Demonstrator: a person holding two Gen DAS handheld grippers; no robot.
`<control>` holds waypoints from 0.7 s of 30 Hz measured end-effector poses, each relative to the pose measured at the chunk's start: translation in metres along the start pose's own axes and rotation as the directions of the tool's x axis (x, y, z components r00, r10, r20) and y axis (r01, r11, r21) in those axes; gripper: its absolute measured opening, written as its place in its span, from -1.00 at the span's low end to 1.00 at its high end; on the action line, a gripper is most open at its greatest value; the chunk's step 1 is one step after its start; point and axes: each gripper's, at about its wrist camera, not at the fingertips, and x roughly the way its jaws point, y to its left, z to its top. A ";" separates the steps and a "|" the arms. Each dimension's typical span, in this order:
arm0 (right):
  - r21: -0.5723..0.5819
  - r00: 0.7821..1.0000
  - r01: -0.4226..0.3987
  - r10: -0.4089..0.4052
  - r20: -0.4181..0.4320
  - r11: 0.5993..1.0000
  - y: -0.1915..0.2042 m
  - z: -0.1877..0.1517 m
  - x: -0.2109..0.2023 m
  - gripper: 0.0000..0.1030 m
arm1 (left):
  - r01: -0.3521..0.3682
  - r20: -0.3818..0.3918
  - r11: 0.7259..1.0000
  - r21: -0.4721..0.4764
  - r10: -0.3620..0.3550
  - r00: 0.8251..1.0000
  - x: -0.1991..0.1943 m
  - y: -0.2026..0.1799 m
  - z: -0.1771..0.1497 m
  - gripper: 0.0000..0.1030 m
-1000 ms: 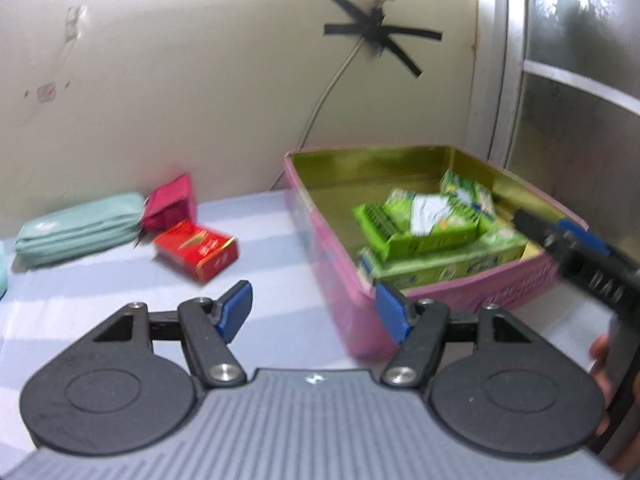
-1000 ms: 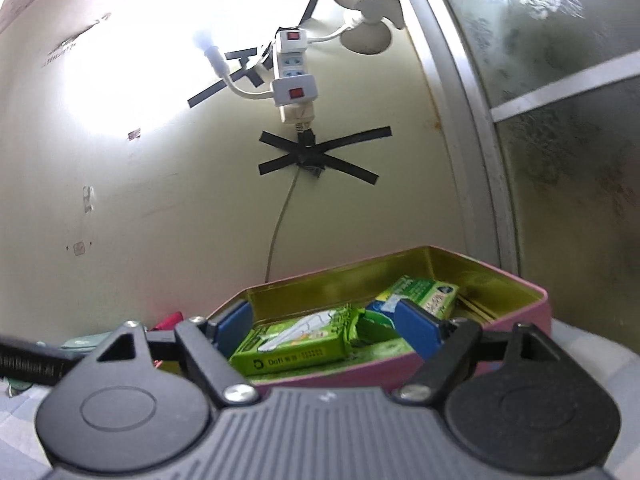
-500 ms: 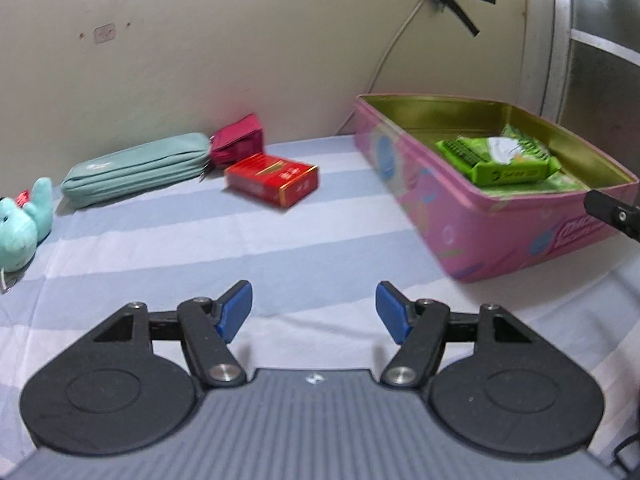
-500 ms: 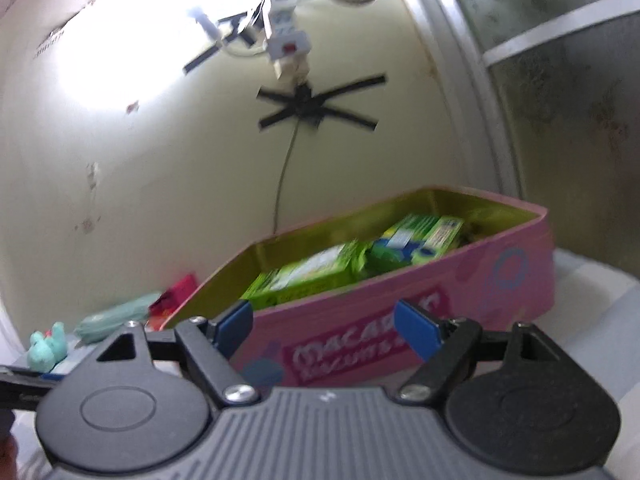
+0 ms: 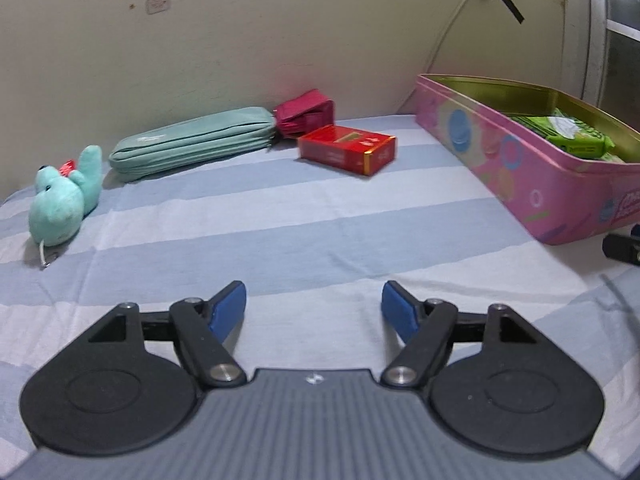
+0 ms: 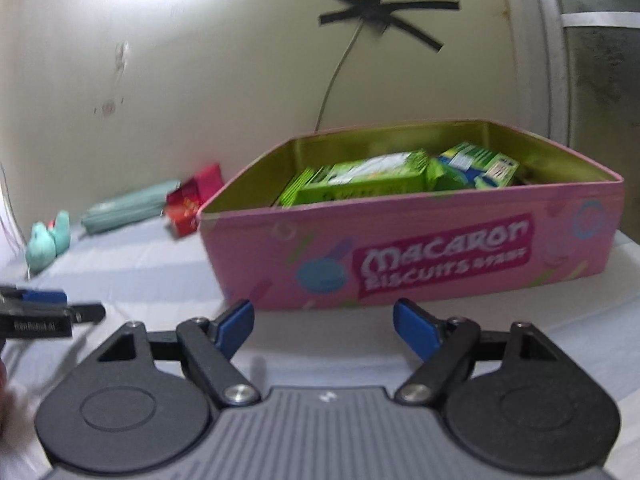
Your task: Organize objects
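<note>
1. Since a second ago the left-wrist view has swung off the pink "Macaron Biscuits" tin (image 5: pixel 532 184) and now looks across the blue-and-white striped cloth (image 5: pixel 280 216) covering the surface. The tin has slid over to the right edge of that view, and a teal plush toy has come into sight on the far left.

2. What's still outside the tin, going leftward from it: a red rectangular cardboard box (image 5: pixel 347 149) nearest, lying flat with its long side running roughly left-right; a small magenta pouch (image 5: pixel 305 117) just behind that box; a long teal zip pencil case (image 5: pixel 192 142) with its end touching the pouch, long axis roughly parallel to the back wall; and the teal plush toy (image 5: pixel 64 196) farthest away.

3. Inside the tin are green snack packs (image 6: pixel 360 182), so I'd guess the red box goes in next.

4. That box sits ahead of the left gripper (image 5: pixel 313 309), slightly to the right and well apart from it. The left is clearly the nearer hand.

5. The left gripper's jaws have just been opening. They're spread now, with nothing between them but cloth.

6. The right gripper (image 6: pixel 323 327) is parked right in front of the tin's labelled long wall, jaws spread wide, holding nothing and not touching the tin.
</note>
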 end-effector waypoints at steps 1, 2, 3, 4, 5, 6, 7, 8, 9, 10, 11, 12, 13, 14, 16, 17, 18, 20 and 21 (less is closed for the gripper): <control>-0.016 1.000 -0.002 0.001 -0.015 1.000 0.005 -0.001 0.002 0.53 | -0.001 0.000 1.000 -0.005 0.001 1.000 0.000 0.003 -0.001 0.50; -0.030 1.000 -0.006 0.006 -0.028 1.000 0.009 -0.002 0.003 0.53 | -0.001 0.000 1.000 -0.009 0.001 1.000 0.000 0.008 -0.001 0.50; -0.049 0.999 -0.011 0.009 -0.040 0.999 0.014 -0.003 0.005 0.53 | -0.009 0.000 1.000 -0.013 0.009 1.000 0.000 0.012 -0.002 0.50; -0.074 0.999 -0.012 0.008 -0.049 0.997 0.020 -0.004 0.006 0.53 | -0.014 0.002 1.000 -0.015 0.014 1.000 0.000 0.016 -0.003 0.50; -0.096 0.998 -0.016 0.011 -0.055 0.995 0.025 -0.005 0.006 0.53 | -0.016 0.003 1.000 -0.016 0.016 1.000 0.001 0.020 -0.003 0.50; -0.117 0.998 -0.021 0.014 -0.061 0.993 0.031 -0.007 0.007 0.54 | -0.023 0.004 1.000 -0.016 0.023 1.000 0.001 0.024 -0.004 0.50; -0.133 0.998 -0.027 0.018 -0.066 0.991 0.036 -0.008 0.008 0.55 | -0.031 0.005 0.999 -0.014 0.031 0.999 0.001 0.028 -0.005 0.51; -0.149 0.997 -0.033 0.023 -0.069 0.988 0.042 -0.008 0.008 0.55 | -0.037 0.006 0.999 -0.014 0.037 0.999 0.001 0.032 -0.005 0.51; -0.159 0.997 -0.041 0.030 -0.071 0.986 0.047 -0.009 0.008 0.54 | -0.044 0.005 0.999 -0.013 0.044 0.999 0.001 0.035 -0.005 0.51; -0.165 0.996 -0.059 0.046 -0.077 0.984 0.053 -0.009 0.009 0.55 | -0.051 0.007 0.999 -0.011 0.051 0.999 0.001 0.038 -0.005 0.51; -0.172 0.995 -0.068 0.055 -0.081 0.983 0.059 -0.010 0.010 0.55 | -0.060 0.008 0.998 -0.008 0.060 0.998 0.001 0.041 -0.005 0.51; -0.186 0.994 -0.081 0.067 -0.083 0.979 0.066 -0.010 0.011 0.55 | -0.069 0.010 0.998 -0.007 0.069 0.998 0.001 0.045 -0.005 0.51; -0.198 0.993 -0.098 0.081 -0.091 0.975 0.073 -0.011 0.012 0.54 | -0.073 0.010 0.997 -0.007 0.073 0.997 0.001 0.049 -0.005 0.51; -0.209 0.991 -0.110 0.092 -0.093 0.972 0.081 -0.011 0.013 0.54 | -0.072 0.010 0.997 -0.009 0.072 0.997 0.001 0.053 -0.005 0.51; -0.243 0.988 -0.139 0.116 -0.103 0.960 0.098 -0.010 0.016 0.52 | -0.083 0.011 0.996 -0.010 0.083 0.996 0.003 0.059 -0.003 0.51; -0.259 0.986 -0.152 0.128 -0.108 0.954 0.106 -0.010 0.017 0.52 | -0.088 0.012 0.996 -0.011 0.088 0.996 0.003 0.061 -0.003 0.51; -0.268 0.984 -0.167 0.141 -0.112 0.949 0.113 -0.009 0.019 0.52 | -0.093 0.012 0.996 -0.014 0.093 0.996 0.004 0.064 -0.003 0.51; -0.279 0.977 -0.202 0.171 -0.131 0.939 0.126 -0.007 0.025 0.52 | -0.100 0.010 0.995 -0.027 0.100 0.995 0.006 0.071 -0.001 0.51; -0.279 0.974 -0.211 0.178 -0.139 0.937 0.132 -0.004 0.029 0.53 | -0.104 0.009 0.994 -0.035 0.104 0.994 0.007 0.074 0.000 0.51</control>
